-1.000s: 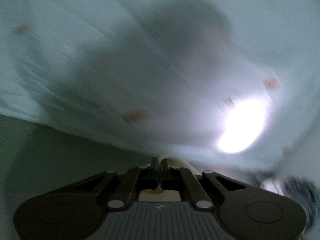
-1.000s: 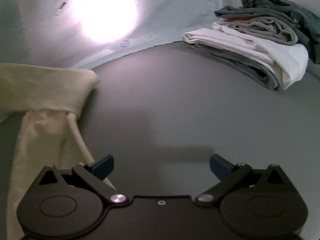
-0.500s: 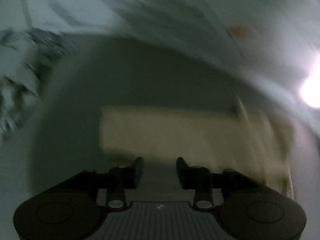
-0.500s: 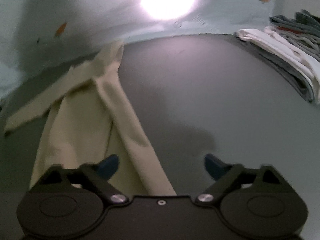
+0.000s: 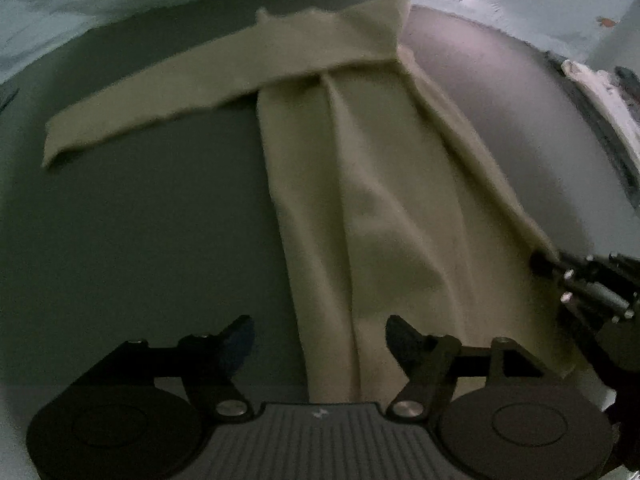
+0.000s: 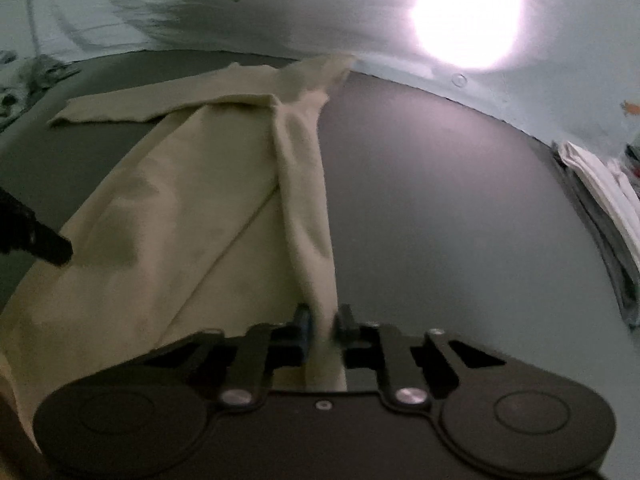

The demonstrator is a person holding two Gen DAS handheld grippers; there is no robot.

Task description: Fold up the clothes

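A cream long-sleeved garment [image 5: 384, 200] lies on the dark grey table [image 5: 140, 240], one sleeve folded across its top toward the left. It also shows in the right wrist view [image 6: 192, 200]. My left gripper [image 5: 320, 340] is open and empty above the garment's near left edge. My right gripper [image 6: 322, 320] is shut on the garment's right sleeve [image 6: 308, 200], near its cuff. The right gripper shows at the right edge of the left wrist view [image 5: 580, 280]. One finger of the left gripper shows at the left edge of the right wrist view [image 6: 36, 240].
A stack of folded clothes [image 6: 604, 188] sits at the table's far right; it also shows in the left wrist view [image 5: 608, 92]. A pale blue patterned cloth [image 6: 280, 12] runs behind the table with a bright lamp glare [image 6: 468, 16]. Crumpled clothes [image 6: 24, 76] lie at far left.
My left gripper let go of the garment, opened and swung down over its near edge. My right gripper moved left and closed on the right sleeve.
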